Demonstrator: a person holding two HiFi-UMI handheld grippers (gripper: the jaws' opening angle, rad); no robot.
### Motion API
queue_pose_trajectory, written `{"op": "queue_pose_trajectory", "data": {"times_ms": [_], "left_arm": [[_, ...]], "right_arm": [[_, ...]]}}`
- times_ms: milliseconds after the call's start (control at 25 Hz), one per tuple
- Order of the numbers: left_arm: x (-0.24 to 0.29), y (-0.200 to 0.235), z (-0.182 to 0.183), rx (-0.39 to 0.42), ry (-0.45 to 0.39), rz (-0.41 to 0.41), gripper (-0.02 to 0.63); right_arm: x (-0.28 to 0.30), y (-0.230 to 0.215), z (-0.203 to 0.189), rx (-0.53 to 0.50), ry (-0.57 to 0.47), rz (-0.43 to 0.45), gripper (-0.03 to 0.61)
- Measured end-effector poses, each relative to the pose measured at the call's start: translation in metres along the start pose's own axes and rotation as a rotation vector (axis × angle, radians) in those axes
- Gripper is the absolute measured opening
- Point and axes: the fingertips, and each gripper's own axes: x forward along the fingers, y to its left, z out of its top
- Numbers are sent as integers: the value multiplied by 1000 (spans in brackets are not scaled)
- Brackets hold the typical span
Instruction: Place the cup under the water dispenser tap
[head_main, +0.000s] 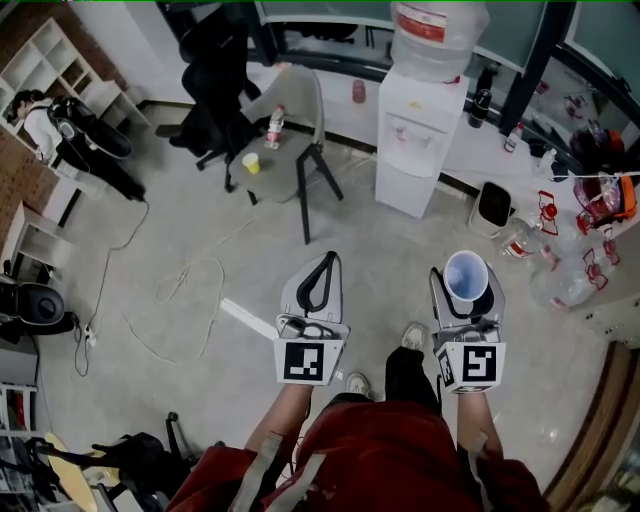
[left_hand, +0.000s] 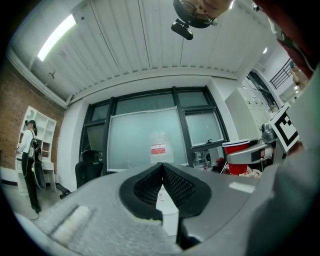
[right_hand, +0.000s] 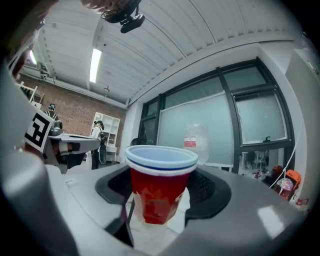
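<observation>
A red cup (head_main: 465, 273) with a white rim stands upright between the jaws of my right gripper (head_main: 467, 300), which is shut on it. In the right gripper view the cup (right_hand: 161, 175) fills the middle, with the pads of the right gripper (right_hand: 162, 200) pressed against its sides. The white water dispenser (head_main: 420, 130), with a large bottle (head_main: 432, 35) on top, stands ahead across the floor. My left gripper (head_main: 328, 258) hangs beside the right one, its tips touching and nothing between them. In the left gripper view the left gripper (left_hand: 162, 167) points at the dispenser's bottle (left_hand: 159, 146).
A grey chair (head_main: 290, 120) carries a yellow cup (head_main: 251, 162) and a bottle (head_main: 274, 127), left of the dispenser. A black office chair (head_main: 215, 70) stands behind it. A cable (head_main: 180, 290) loops on the floor. Empty water jugs (head_main: 560, 280) and a small bin (head_main: 491, 205) sit at the right.
</observation>
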Motion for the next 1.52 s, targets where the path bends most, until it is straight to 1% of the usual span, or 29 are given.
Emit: {"op": "queue_pose_trajectory", "data": {"times_ms": [120,240,440,640,800,920,1040,1200,1360,1520], "left_arm": [[27,-10,-9,8,-2,-14,-3],[64,-21,-20,1,4,-19,-3],[142,-39,-41,-14,20,-13,-3],[223,-61,-52,-24,46,13,-3],[270,-78,-61,18,65,15,-3],[295,-87,-65,42,63,13,-3],[310,-90,-71,41,65,12,-3],[323,-81,-87,37,94,49,-3],[337,-66,-105,38,96,61,-3],[348,-44,-136,47,124,46,-3]], "right_arm": [[17,-22,-12,-6,4,-6,296],[42,-52,-28,21,9,-9,296],[93,-107,-44,-24,12,12,296],[141,-168,-58,-3,20,21,296],[167,-211,-68,33,18,20,298],[181,-232,-80,45,17,26,298],[195,-243,-94,37,25,34,298],[217,-243,-106,61,41,56,299],[242,-230,-127,45,71,102,299],[273,-206,-146,52,93,140,299]]}}
